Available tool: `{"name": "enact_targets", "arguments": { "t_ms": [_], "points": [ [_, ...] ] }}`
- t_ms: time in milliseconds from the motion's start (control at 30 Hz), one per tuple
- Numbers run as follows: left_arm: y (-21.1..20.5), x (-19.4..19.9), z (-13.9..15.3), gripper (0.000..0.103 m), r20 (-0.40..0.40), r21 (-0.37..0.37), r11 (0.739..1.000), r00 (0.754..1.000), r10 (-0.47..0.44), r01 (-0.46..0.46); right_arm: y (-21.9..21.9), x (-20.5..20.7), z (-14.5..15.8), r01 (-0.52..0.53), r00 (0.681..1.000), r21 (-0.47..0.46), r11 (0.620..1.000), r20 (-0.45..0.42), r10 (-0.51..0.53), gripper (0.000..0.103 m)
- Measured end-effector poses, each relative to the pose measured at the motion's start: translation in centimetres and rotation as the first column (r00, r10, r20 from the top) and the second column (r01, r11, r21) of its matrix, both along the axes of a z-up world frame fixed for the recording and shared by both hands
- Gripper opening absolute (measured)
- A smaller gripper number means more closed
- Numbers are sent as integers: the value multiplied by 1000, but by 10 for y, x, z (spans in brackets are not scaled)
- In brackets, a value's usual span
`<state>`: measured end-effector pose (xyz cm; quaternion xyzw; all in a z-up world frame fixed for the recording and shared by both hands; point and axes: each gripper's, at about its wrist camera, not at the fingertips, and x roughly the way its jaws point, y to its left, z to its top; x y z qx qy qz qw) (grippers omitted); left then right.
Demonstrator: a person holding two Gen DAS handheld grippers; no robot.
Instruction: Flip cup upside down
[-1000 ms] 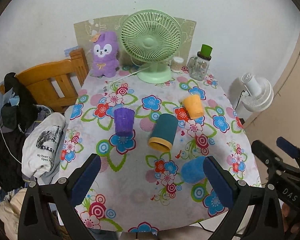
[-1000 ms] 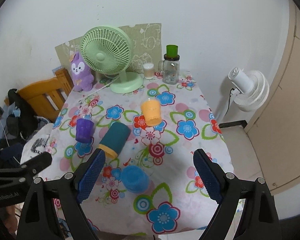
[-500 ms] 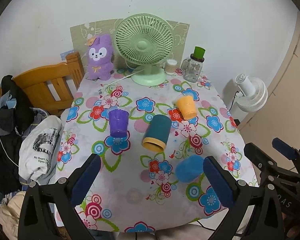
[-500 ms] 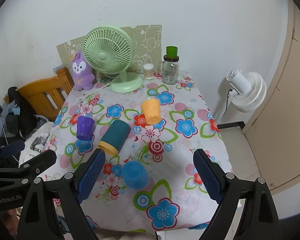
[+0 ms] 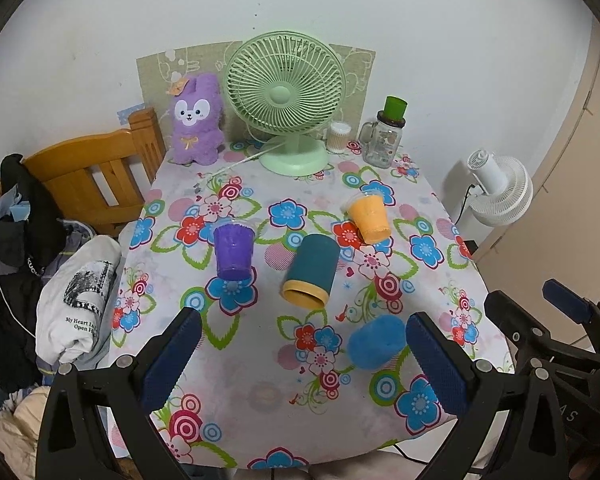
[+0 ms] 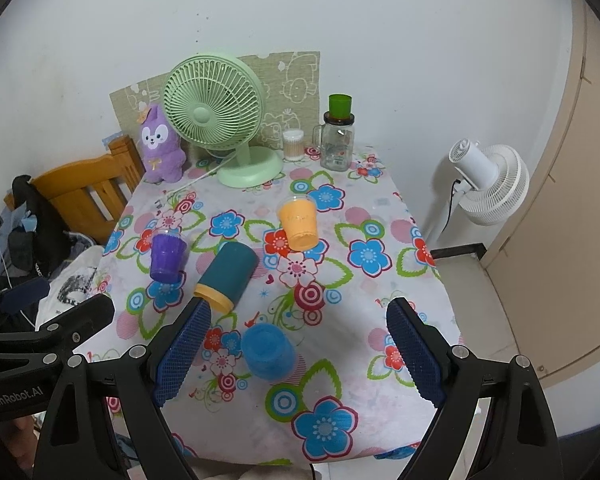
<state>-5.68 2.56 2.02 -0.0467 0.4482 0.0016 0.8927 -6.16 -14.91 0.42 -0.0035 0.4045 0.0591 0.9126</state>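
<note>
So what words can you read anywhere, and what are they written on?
"GenRobot.AI": on the black body of the left gripper, seen from the right wrist camera.
"My Heart I..." and "Open H...": on the white shirt beside the table, both cut off by a fold.
"AS": on the right gripper, only partly in view.
Glass jar print: too small to read.

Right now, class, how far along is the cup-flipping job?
Done: nothing evident. The purple plastic cup and orange plastic cup stand rim up; the teal cup with yellow rim lies sideways. In hand: nothing; left gripper and right gripper are open. Left: grasping and flipping.
</note>
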Motion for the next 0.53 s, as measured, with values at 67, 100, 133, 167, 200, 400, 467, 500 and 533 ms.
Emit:
{"name": "enact_targets", "arguments": {
  "t_ms": [67,100,133,167,200,400,467,500,533],
  "points": [
    [0,0,0,103,0,2,1000,1000,1,-1,0,1,0,0,1000,0,1000,-3,0,91],
    [0,0,0,103,0,3,1000,1000,2,-2,0,1,0,0,1000,0,1000,-4,0,91],
    [0,0,0,103,0,3,1000,1000,2,-2,0,2,0,0,1000,0,1000,-4,0,91],
    [0,0,0,103,0,4,1000,1000,2,-2,0,2,0,0,1000,0,1000,-5,0,91],
    [0,0,0,103,-1,3,1000,1000,1,-1,0,2,0,-1,1000,0,1000,-4,1,91],
    [1,0,0,103,-2,3,1000,1000,3,-3,1,2,-1,-1,1000,-1,1000,-6,1,91],
    [2,0,0,103,-2,2,1000,1000,3,-3,1,3,-3,-3,1000,-1,1000,-8,3,91],
    [2,0,0,103,-2,2,1000,1000,3,-3,1,3,-3,-4,1000,-1,1000,-8,4,91],
    [2,0,0,103,-2,3,1000,1000,3,-3,2,3,-4,-4,1000,-2,1000,-9,4,91]
  ]
}}
